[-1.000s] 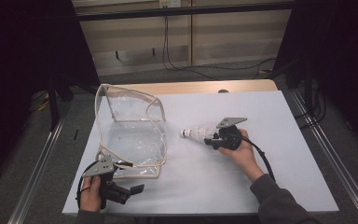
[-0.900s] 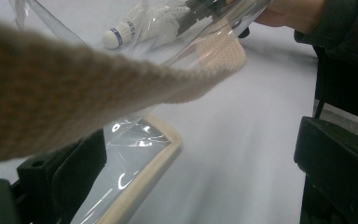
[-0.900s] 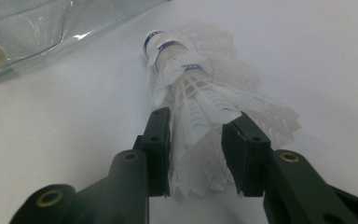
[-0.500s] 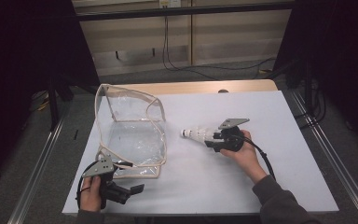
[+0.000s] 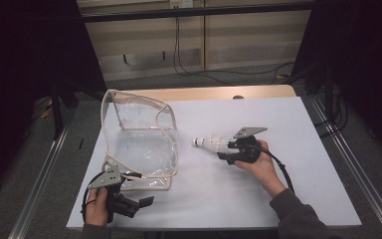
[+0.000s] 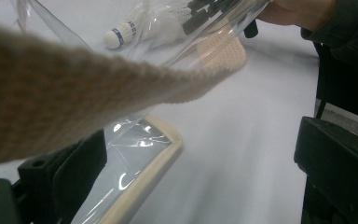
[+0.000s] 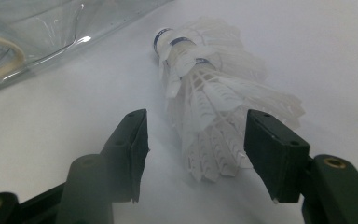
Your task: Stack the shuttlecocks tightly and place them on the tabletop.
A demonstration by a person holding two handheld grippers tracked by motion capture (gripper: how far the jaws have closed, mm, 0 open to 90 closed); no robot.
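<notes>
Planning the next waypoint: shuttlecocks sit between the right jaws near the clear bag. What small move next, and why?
Probably close the right gripper on the shuttlecocks: its jaws have just been opening and stand apart, pads clear of the feathers, stack lying on the table short of the clear bag.

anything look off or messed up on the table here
Nothing is spilled or broken. The clear plastic bag sags crumpled, its beige strap draped across the left gripper. The stacked shuttlecocks lie on their side, loose between the right gripper, whose fingers have just been opening.
</notes>
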